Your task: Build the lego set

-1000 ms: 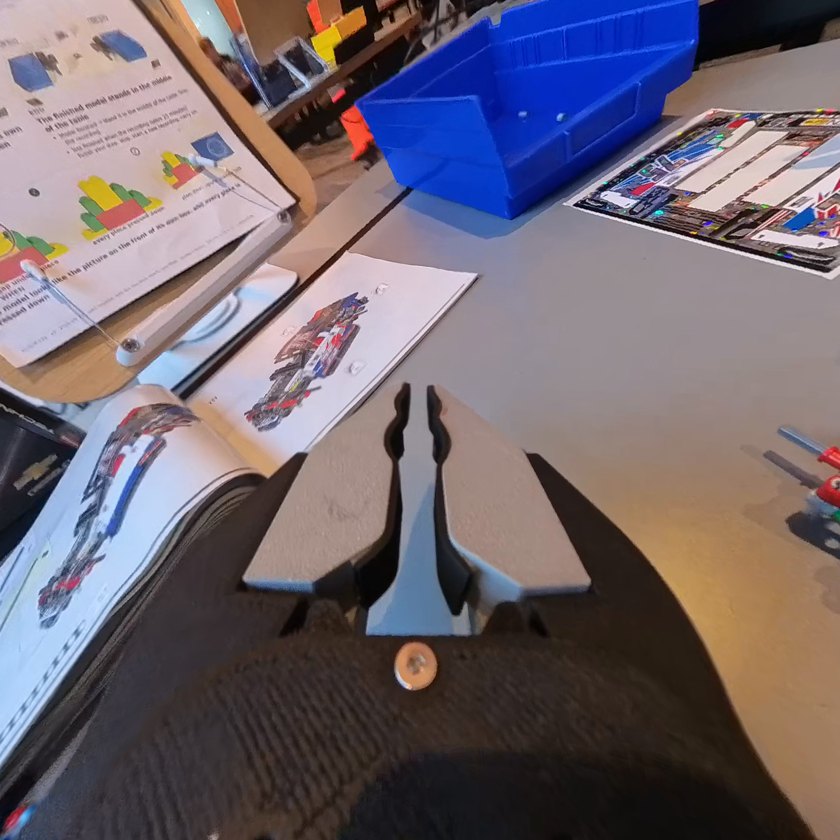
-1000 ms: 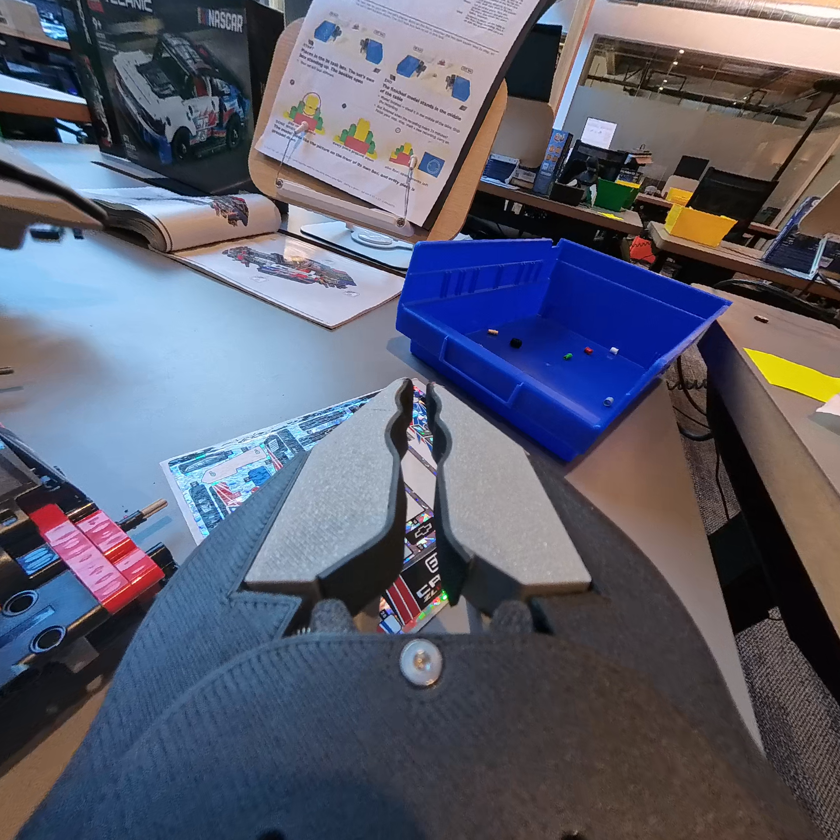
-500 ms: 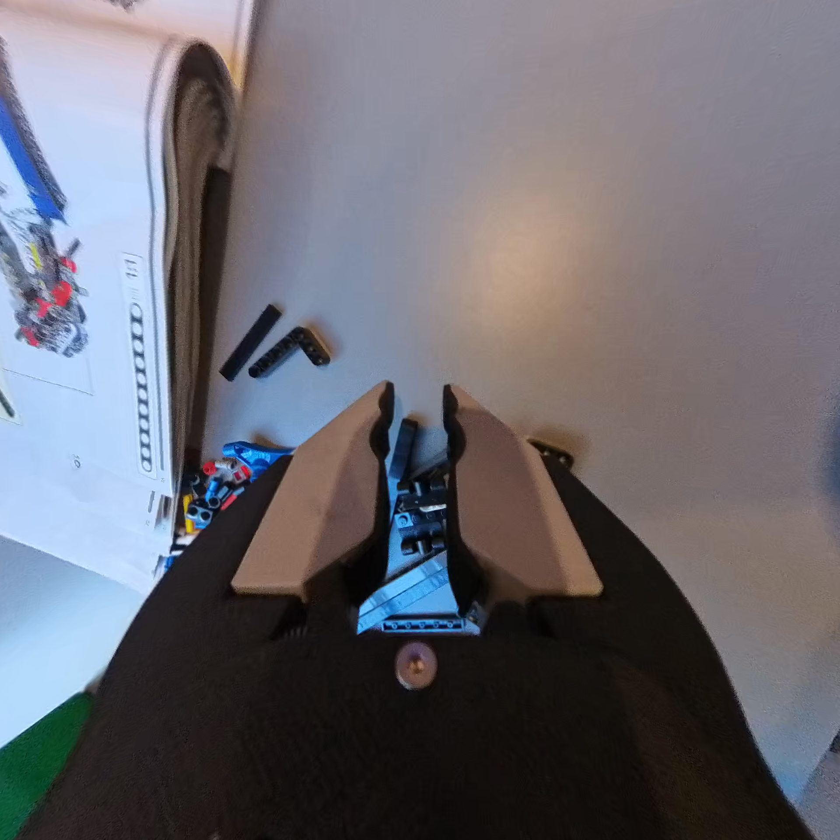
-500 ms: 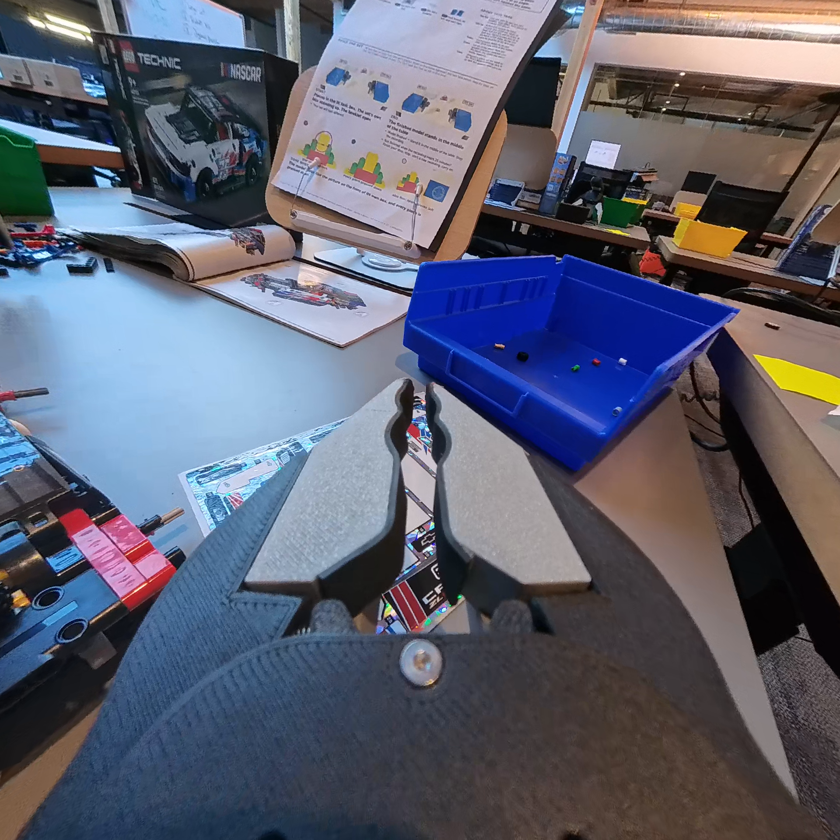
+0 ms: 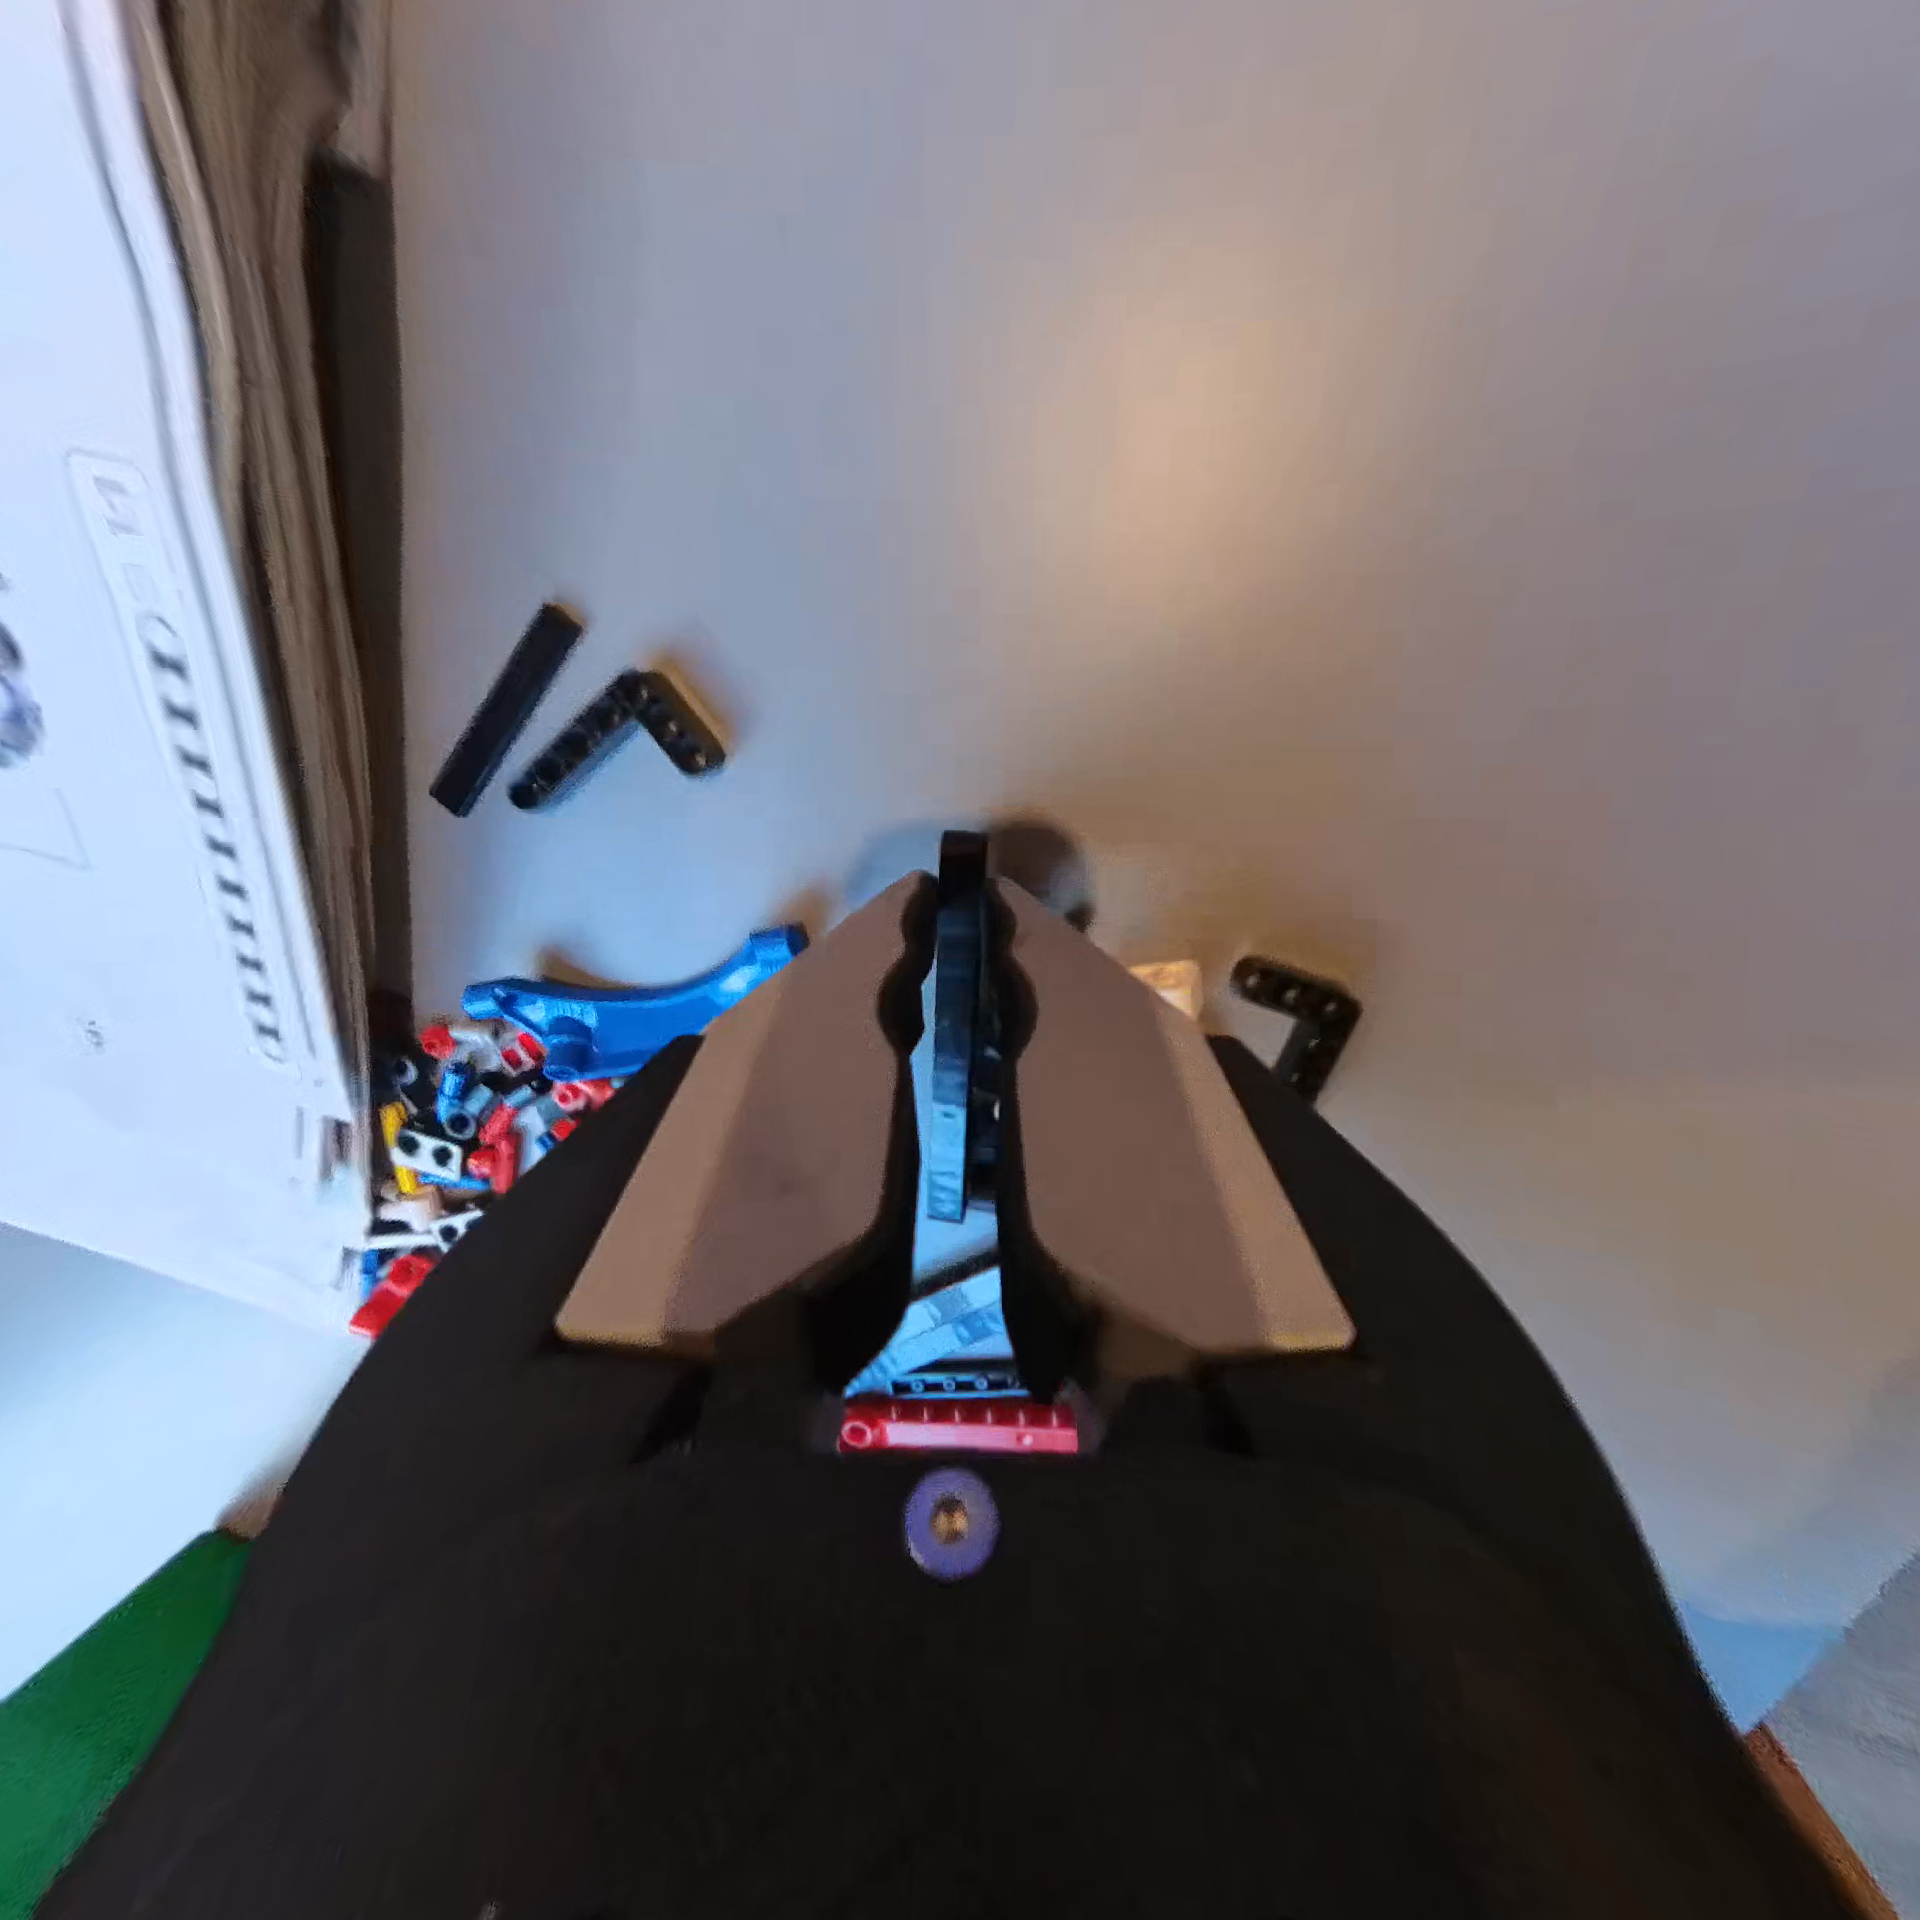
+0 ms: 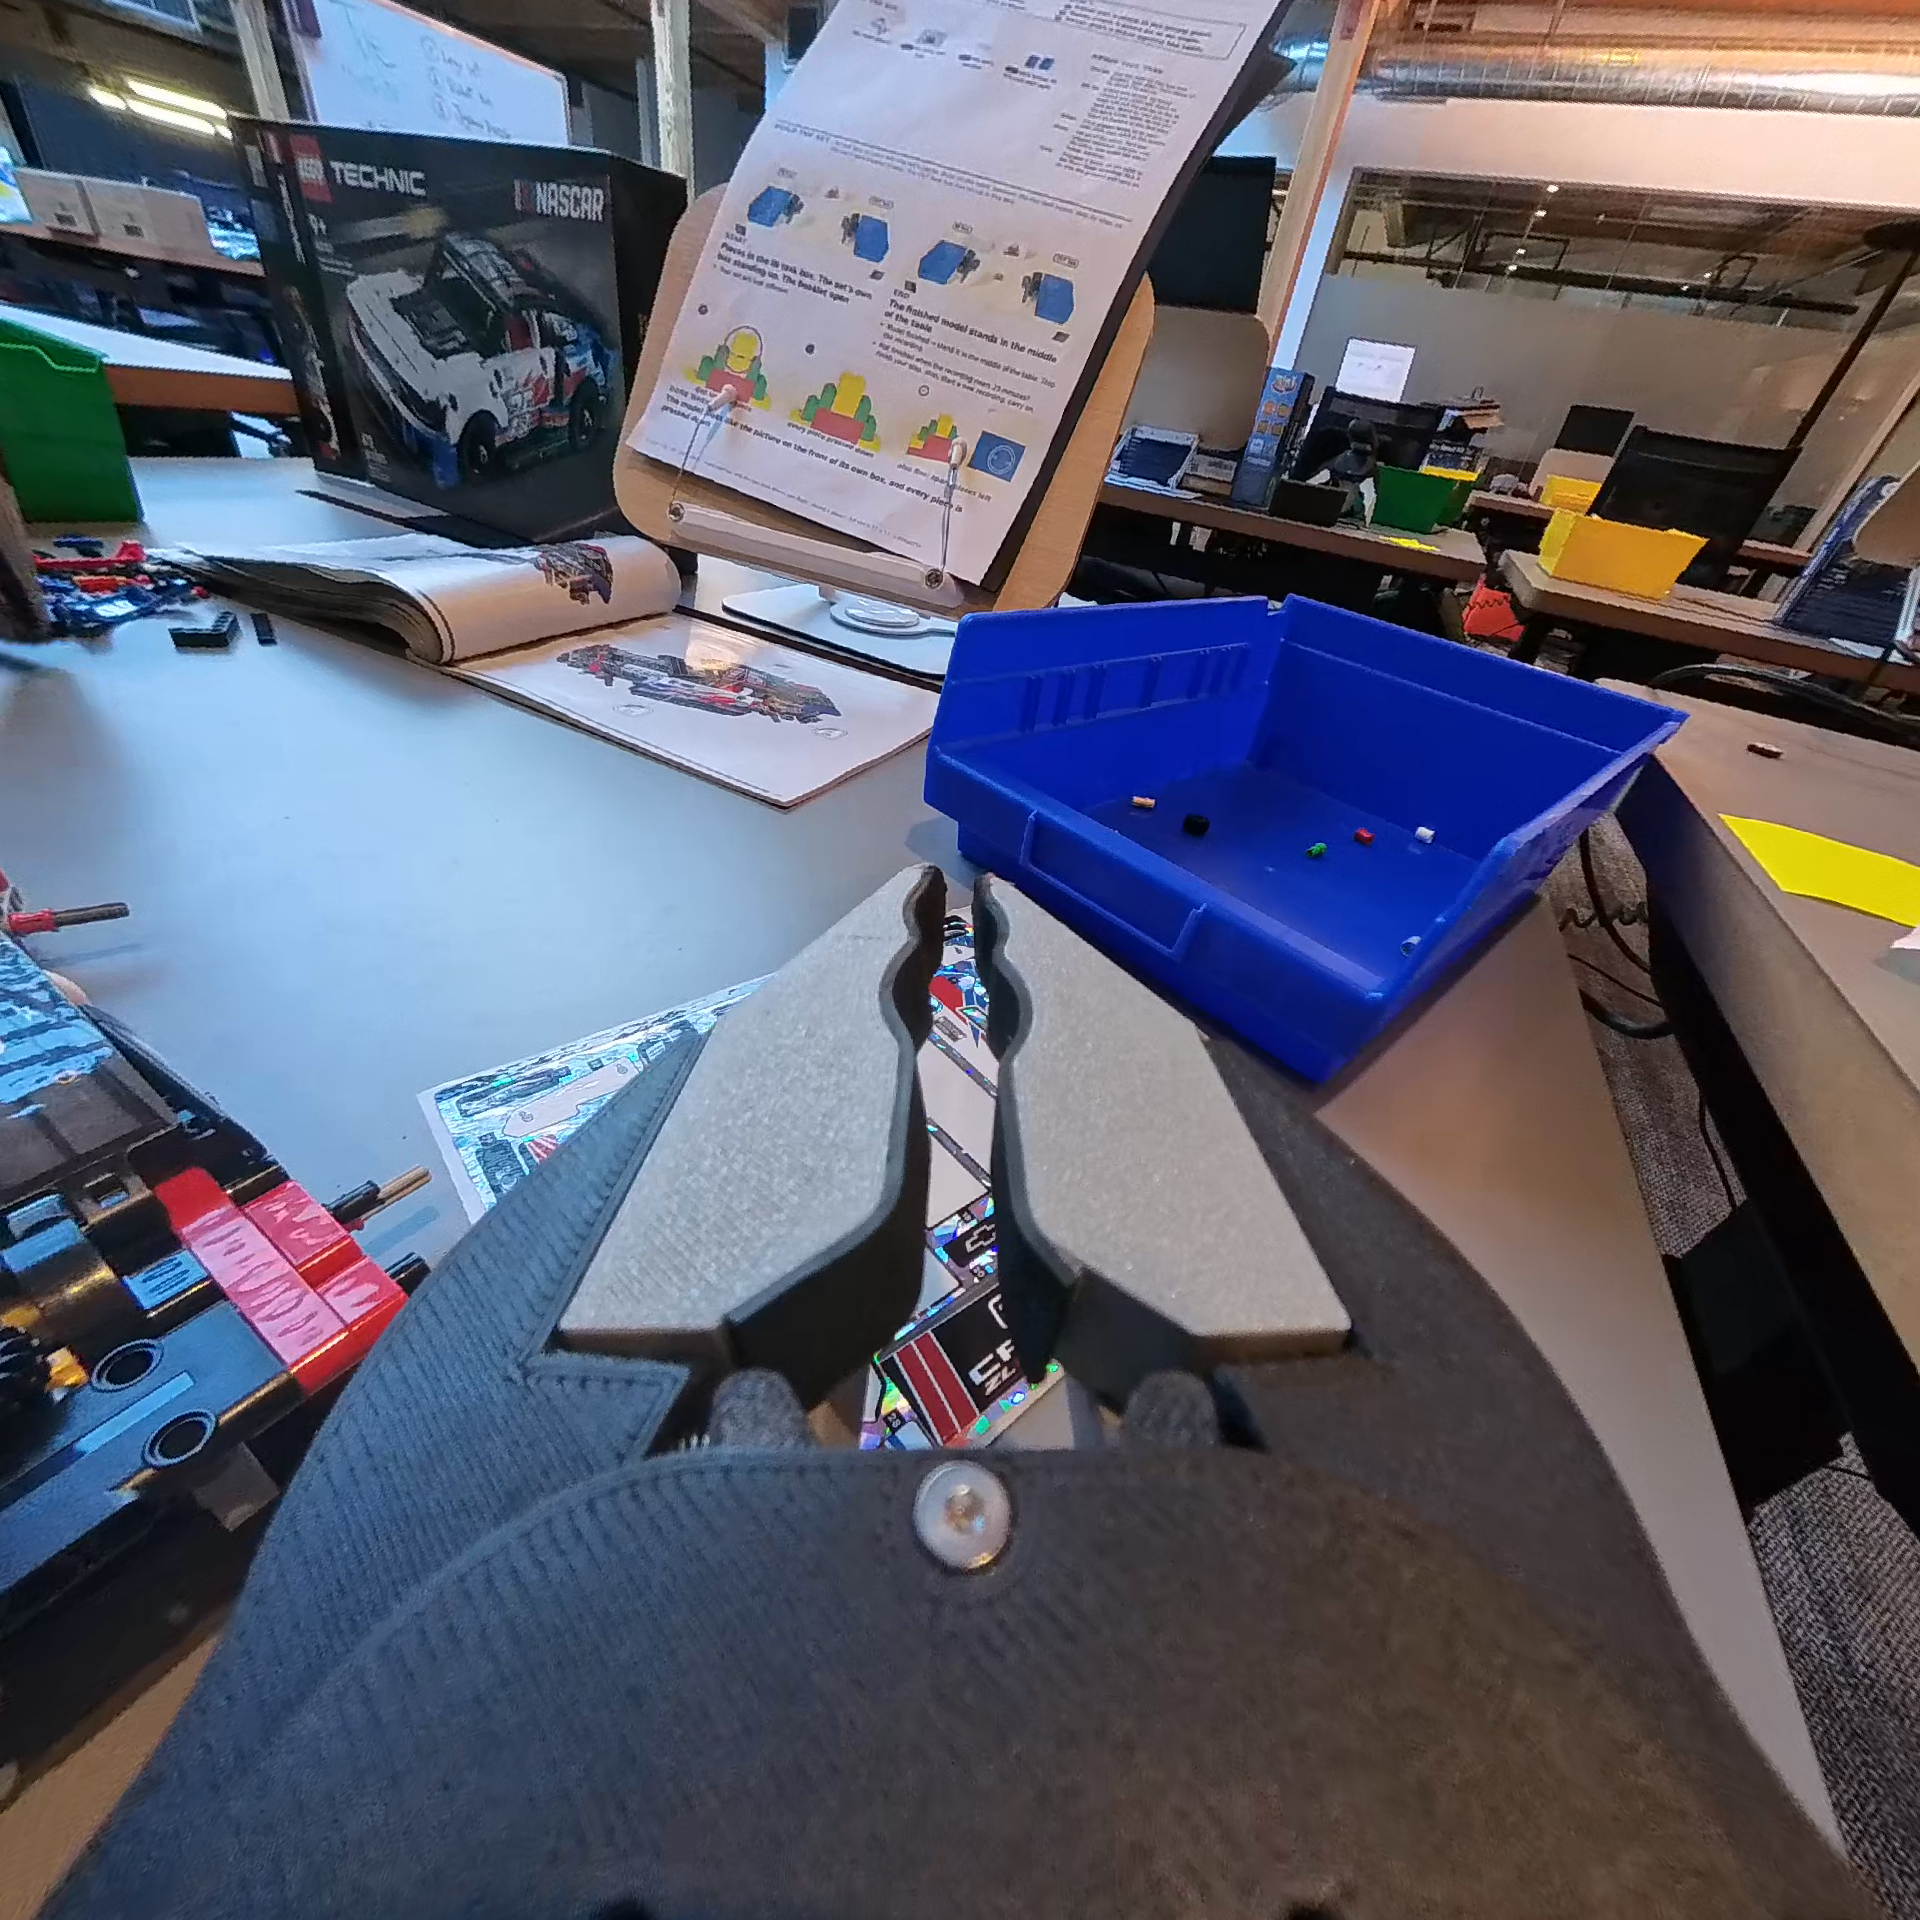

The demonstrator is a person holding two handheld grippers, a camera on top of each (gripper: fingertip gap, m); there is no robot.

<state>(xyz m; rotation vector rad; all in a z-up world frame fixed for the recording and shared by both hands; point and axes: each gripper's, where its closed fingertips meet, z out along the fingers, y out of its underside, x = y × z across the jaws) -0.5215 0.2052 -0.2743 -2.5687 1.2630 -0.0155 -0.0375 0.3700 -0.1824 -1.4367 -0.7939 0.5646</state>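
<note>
The grey counter (image 6: 312,831) carries everything here, and on its left near edge sits the part-built car model (image 6: 156,1320), black with red panels, the thing this build is all about. Behind it the blue bin (image 6: 1299,862) holds only a few tiny bits, and the open instruction booklet (image 6: 499,603) lies flat beside the propped-up sheet.

Over to the parts pile (image 5: 457,1122), red, blue and black odds heaped against the booklet's edge. The left claw (image 5: 961,904) is clamped on a thin black beam (image 5: 961,1039), which runs lengthwise between the fingers with its end poking out past the tips. The picture is smeared, so how deep the hold goes is hard to say.

The right claw (image 6: 958,914) hangs above the sticker sheet (image 6: 582,1101), nearly closed, a narrow slit between the fingers, nothing in it.

My read: the beam is bound for the model. A lengthwise pinch lets a piece pivot, so carry it level and unhurried, and let the right claw steady the model before pressing it home.
</note>
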